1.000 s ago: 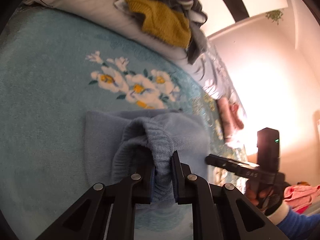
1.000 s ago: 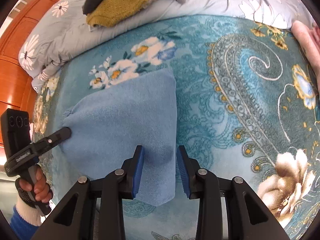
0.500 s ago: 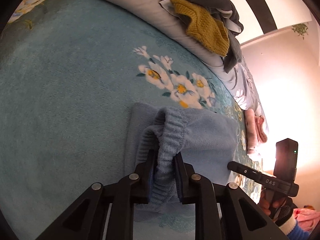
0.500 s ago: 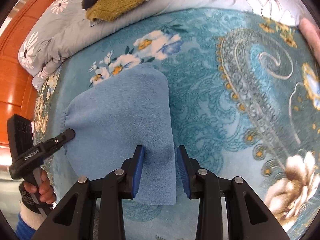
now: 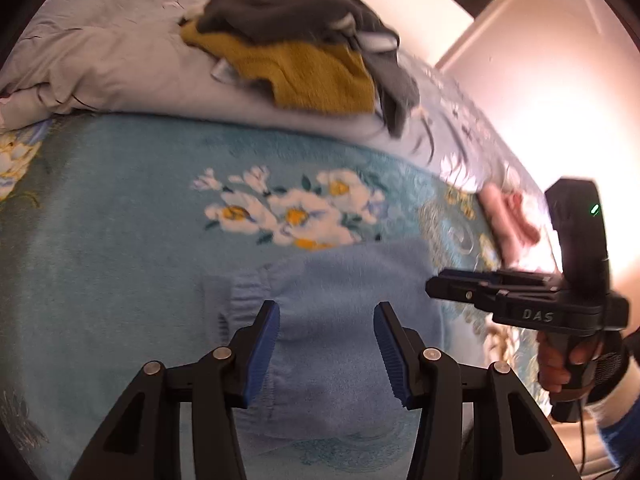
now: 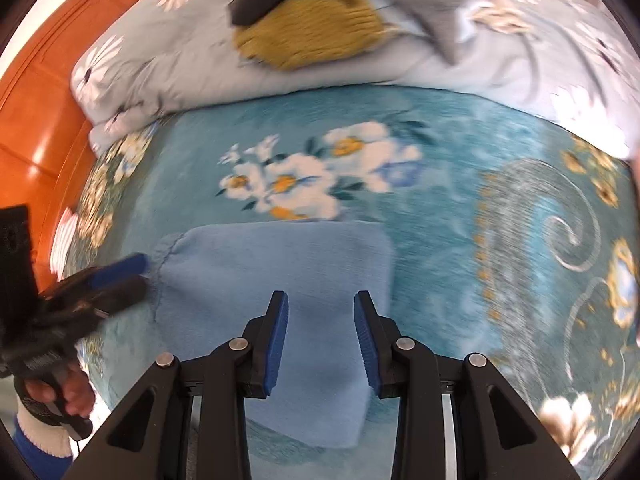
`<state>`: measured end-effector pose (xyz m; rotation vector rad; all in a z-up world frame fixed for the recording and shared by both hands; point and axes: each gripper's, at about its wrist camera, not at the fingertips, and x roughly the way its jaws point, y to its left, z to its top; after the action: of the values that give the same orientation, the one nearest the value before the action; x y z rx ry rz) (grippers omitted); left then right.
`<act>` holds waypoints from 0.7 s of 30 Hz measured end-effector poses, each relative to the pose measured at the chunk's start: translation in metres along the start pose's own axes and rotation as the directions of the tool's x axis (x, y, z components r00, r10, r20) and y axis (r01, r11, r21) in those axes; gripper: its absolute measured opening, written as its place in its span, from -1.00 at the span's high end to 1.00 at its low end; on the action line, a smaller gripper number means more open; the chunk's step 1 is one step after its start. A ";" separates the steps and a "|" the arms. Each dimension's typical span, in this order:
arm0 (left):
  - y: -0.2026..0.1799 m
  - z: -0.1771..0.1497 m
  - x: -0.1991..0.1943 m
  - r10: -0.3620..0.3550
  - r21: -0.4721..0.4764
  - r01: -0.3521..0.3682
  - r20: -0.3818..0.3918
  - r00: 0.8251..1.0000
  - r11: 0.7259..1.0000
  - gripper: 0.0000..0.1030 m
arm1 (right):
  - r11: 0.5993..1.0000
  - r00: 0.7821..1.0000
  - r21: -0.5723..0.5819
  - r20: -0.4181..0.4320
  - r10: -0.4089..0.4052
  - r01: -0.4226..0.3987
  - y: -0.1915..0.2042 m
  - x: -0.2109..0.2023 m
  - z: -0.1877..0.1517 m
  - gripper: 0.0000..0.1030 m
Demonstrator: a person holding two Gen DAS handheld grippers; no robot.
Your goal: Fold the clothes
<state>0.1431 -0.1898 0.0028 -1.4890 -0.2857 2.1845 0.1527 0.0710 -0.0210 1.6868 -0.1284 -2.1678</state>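
Surface: teal plush blanket with white-and-yellow flower print, spread over a bed; fills the middle of both views.

Task item: light blue fleece garment, lying flat and folded on the blanket, lower centre of both views; ribbed cuff or waistband showing at its left edge in the left wrist view.

Left gripper: jaws apart, having just been opening; garment lies below and between them, pads clear of the cloth. Judged a release after laying the fold down.

Right gripper: jaws partly apart over the near right part of the garment; nothing pinched between the pads. Seen from the side at the right of the left wrist view, tips level with the garment's right edge.

Placement reason: both tools angled down over opposite sides of the garment, likely to keep the fold square while letting go. Fold on this piece judged near done or done.

Waiting pile: mustard knit and dark grey garments heaped at upper centre on a grey floral duvet; probably next for folding.

Other cloth: pink item at right of left wrist view, on the bed edge.

Room: orange wooden panel, upper left of right wrist view; pale wall, strongly lit, upper right of left wrist view.

Image quality: motion blur in both views; fine seams unclear.
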 end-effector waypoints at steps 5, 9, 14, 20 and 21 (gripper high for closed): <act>0.029 -0.009 0.024 -0.020 -0.109 0.016 -0.034 0.999 0.994 0.01 | 1.000 0.999 0.014 -0.042 -0.007 0.008 -0.005 0.031 0.007 0.32; 0.036 -0.009 0.032 -0.033 -0.162 0.027 -0.037 0.999 0.986 0.01 | 0.999 0.998 0.036 -0.064 -0.007 0.009 -0.009 0.044 0.011 0.32; 0.027 -0.012 0.008 -0.077 -0.153 0.075 -0.008 0.997 0.985 0.01 | 1.000 0.999 0.026 -0.038 0.003 -0.002 -0.009 0.029 0.006 0.32; 0.048 -0.035 -0.008 -0.001 -0.213 -0.003 -0.020 1.000 0.977 -0.11 | 0.989 0.999 0.142 0.001 0.033 -0.033 -0.036 0.011 -0.023 0.27; 0.054 -0.039 -0.006 0.003 -0.235 -0.011 -0.036 0.999 0.972 -0.11 | 0.984 0.999 0.173 -0.002 0.047 -0.046 -0.042 0.012 -0.028 0.24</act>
<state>0.1664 -0.2429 -0.0305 -1.6534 -0.5449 2.1887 0.1666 0.1094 -0.0527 1.7639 -0.3606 -2.1712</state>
